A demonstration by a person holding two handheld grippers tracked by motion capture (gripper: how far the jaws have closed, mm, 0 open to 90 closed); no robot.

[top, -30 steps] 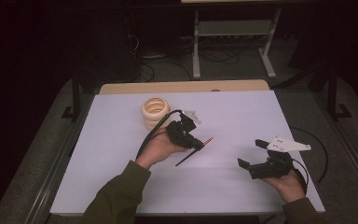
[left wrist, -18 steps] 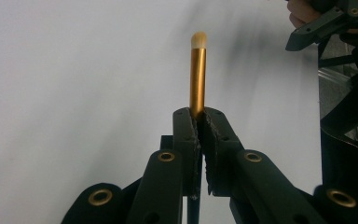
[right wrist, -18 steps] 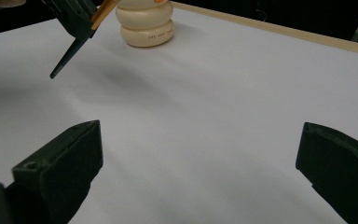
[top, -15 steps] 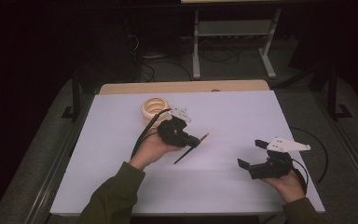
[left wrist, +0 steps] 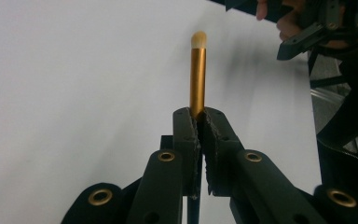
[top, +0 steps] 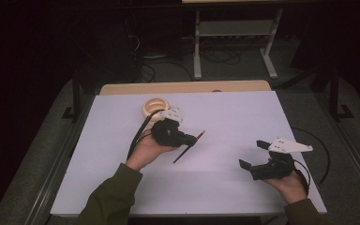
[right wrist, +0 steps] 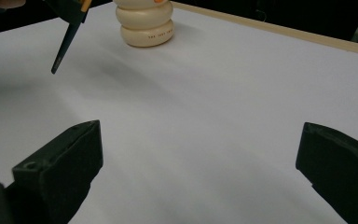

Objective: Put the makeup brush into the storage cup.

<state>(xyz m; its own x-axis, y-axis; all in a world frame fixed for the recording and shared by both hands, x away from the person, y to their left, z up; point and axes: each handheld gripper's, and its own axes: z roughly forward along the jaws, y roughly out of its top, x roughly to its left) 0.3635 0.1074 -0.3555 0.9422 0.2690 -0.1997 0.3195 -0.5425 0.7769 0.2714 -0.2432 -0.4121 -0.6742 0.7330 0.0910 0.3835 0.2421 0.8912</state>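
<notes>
Left gripper [top: 191,138] clamps a brush [left wrist: 197,74] near table [top: 225,117] centre; a cream holder [top: 153,107] sits at its 11 o'clock. Right gripper [top: 252,154], at 4 o'clock, gapes wide, empty.

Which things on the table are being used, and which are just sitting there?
Being used:
- thin brush with a gold ferrule and dark handle, clamped in the left tool
- cream ribbed round holder, probably where the brush goes

Just there:
- right tool, open and empty
- white table cover
- metal stand legs behind the table
</notes>
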